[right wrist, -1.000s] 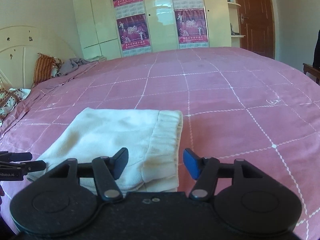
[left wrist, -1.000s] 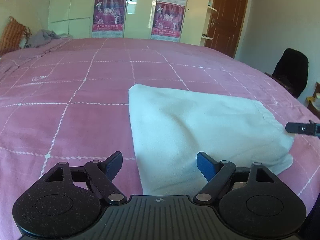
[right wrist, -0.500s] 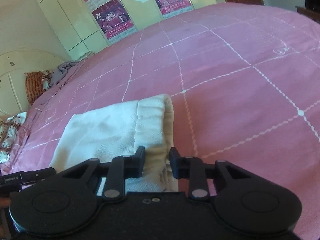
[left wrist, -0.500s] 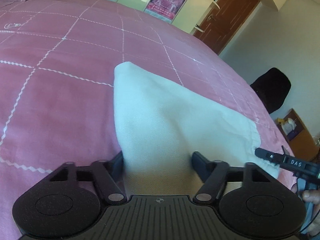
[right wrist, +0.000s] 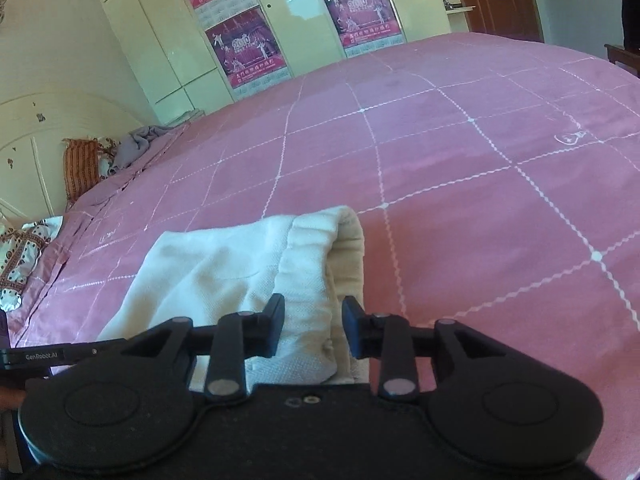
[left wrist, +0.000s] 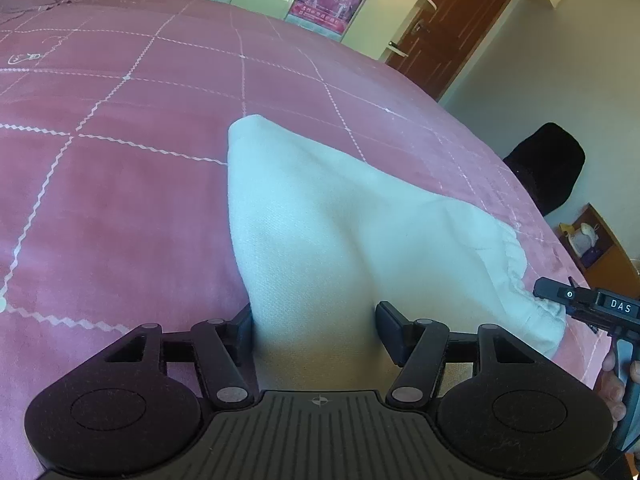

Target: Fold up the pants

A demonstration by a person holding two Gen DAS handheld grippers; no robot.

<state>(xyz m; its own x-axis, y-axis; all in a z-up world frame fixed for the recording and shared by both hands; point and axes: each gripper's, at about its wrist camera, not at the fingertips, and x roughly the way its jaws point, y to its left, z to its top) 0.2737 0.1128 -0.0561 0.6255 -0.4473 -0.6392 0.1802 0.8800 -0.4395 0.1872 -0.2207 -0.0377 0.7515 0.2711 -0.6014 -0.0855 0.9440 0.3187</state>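
Note:
The folded cream pants (left wrist: 320, 208) lie on a pink checked bed (left wrist: 120, 200). My left gripper (left wrist: 314, 316) is shut on a bunched near edge of the cloth, which rises in a ridge between the fingers. In the right wrist view the pants (right wrist: 216, 264) show their elastic waistband end. My right gripper (right wrist: 314, 308) has that waistband between its fingers; its jaws are opening slightly while the pads still touch the cloth. The right gripper's tip (left wrist: 560, 296) shows at the pants' right end. The left gripper's tip (right wrist: 48, 356) appears at the far left.
The bed (right wrist: 480, 160) stretches far ahead. A striped pillow (right wrist: 80, 168) and a grey garment (right wrist: 140, 144) lie by the headboard. Wardrobe doors with posters (right wrist: 248, 40) stand behind. A dark chair (left wrist: 548, 168), a wooden shelf (left wrist: 600, 240) and a brown door (left wrist: 448, 28) are at right.
Both grippers moved forward and down onto the pants and closed on the cloth, the left on the near edge, the right on the waistband. The cloth has bunched up between the fingers.

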